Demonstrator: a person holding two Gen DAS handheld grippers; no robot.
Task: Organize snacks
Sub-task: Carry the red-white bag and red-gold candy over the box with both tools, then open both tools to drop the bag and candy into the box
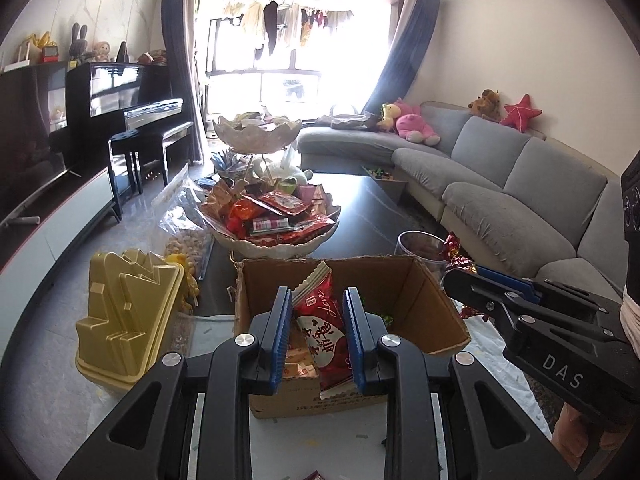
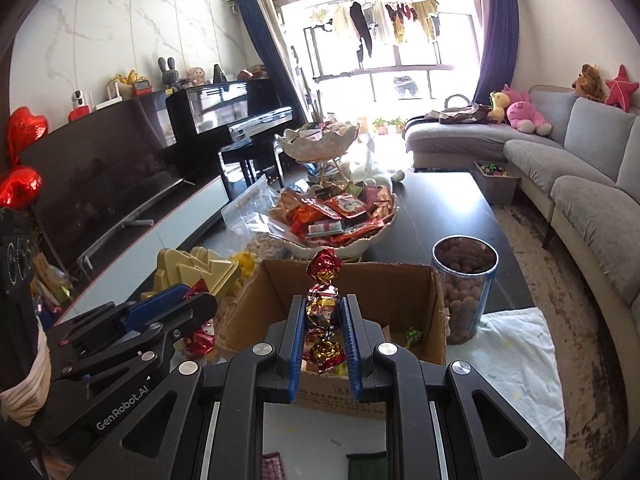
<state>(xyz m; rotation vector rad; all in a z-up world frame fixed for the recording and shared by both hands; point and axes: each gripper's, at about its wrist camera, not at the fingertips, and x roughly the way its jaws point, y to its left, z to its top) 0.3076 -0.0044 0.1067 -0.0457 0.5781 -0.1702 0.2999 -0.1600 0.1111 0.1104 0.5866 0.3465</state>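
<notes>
The lower end of the red snack packet [image 1: 326, 332] disappears behind the left gripper [image 1: 318, 340], and the printing on it is too warped to read. The cardboard box [image 1: 400, 292] hides most of its contents behind its near wall. At the right edge of the frame the right gripper [image 1: 468, 276] is cut off. Laundry [image 2: 384, 20] by the window washes out in glare.

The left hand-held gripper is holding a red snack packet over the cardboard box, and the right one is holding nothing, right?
Not quite. The left hand-held gripper does hold the red packet over the box. But the right hand-held gripper is not empty: it is shut on a string of foil-wrapped candies, as the right wrist view shows.
</notes>
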